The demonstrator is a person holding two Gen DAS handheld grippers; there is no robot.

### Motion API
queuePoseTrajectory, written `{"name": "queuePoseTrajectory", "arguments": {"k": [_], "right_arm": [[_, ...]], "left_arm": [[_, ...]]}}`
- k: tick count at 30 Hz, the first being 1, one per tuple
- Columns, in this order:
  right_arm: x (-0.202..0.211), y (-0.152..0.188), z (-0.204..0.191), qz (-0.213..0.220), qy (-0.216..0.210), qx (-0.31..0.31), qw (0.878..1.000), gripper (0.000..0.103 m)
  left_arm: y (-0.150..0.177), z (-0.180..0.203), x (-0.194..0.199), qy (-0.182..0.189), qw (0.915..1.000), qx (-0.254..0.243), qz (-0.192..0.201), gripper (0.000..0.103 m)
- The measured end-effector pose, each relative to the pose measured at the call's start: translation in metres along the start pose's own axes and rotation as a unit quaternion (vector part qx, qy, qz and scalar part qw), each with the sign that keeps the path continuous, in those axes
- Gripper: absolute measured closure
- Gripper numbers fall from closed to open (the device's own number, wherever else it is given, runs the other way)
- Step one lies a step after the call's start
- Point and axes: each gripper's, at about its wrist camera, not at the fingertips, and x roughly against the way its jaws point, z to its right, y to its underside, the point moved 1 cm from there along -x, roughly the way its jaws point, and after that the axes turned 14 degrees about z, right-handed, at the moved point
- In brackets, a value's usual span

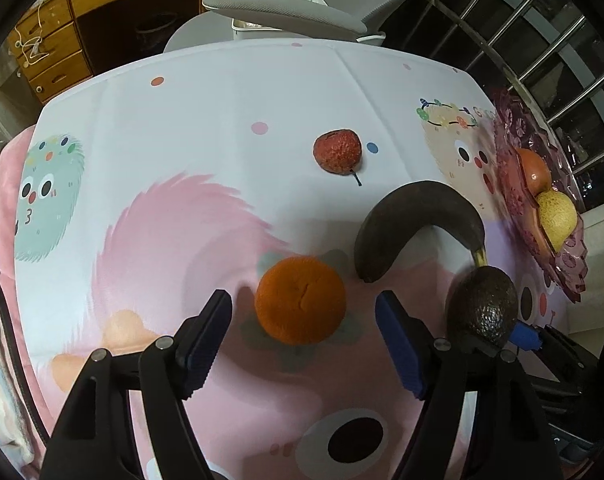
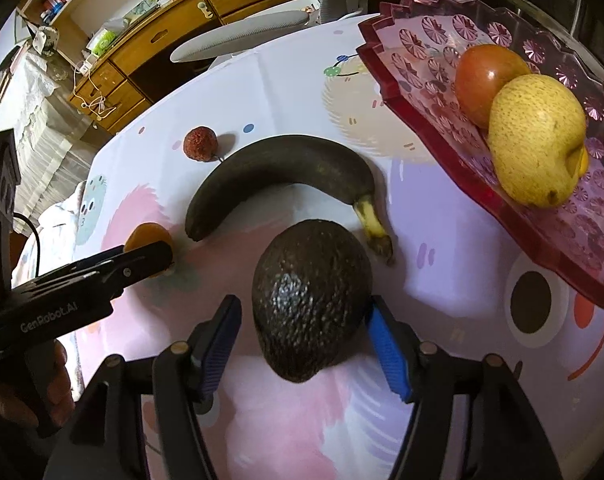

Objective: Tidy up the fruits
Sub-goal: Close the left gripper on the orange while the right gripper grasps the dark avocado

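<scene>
Fruits are spread on the tabletop, which is covered with a cartoon cloth. An orange is framed by the left gripper. Its fingers are held wide apart, one on each side, and the orange is not touched yet. An avocado is framed the same way by the right gripper. Those fingers are also apart, though the blue one seems to be just against the skin. A dark banana is seen lying just behind the avocado, and a small red bumpy fruit is farther back. A pink dish is set at the right edge, and a tomato and a yellow pear are already kept in it. The dish is likely meant for all the fruits, so both fruits are probably being lined up to be picked.
</scene>
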Motion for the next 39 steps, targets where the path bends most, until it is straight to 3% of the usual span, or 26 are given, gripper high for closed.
{"name": "queuePoseTrajectory", "arguments": {"k": [2, 7, 11, 23, 39], "right_arm": [[-0.003, -0.001, -0.002, 0.005, 0.002, 0.003, 1.000, 0.038], [-0.007, -0.003, -0.004, 0.012, 0.005, 0.016, 1.000, 0.039], [-0.010, -0.005, -0.004, 0.013, 0.013, 0.023, 1.000, 0.045], [-0.006, -0.002, 0.001, 0.007, 0.003, 0.021, 1.000, 0.046], [0.046, 0.027, 0.003, 0.017, -0.015, 0.021, 1.000, 0.046]], "left_arm": [[0.001, 0.000, -0.003, -0.004, 1.0000, 0.001, -0.003, 0.030], [0.000, -0.003, -0.009, -0.013, 0.9999, 0.010, -0.001, 0.051], [0.000, 0.000, -0.010, 0.000, 1.0000, 0.007, -0.002, 0.058], [0.005, 0.006, -0.001, -0.013, 0.9999, -0.008, 0.002, 0.060], [0.041, 0.024, 0.065, -0.030, 0.9993, -0.013, 0.020, 0.060]]}}
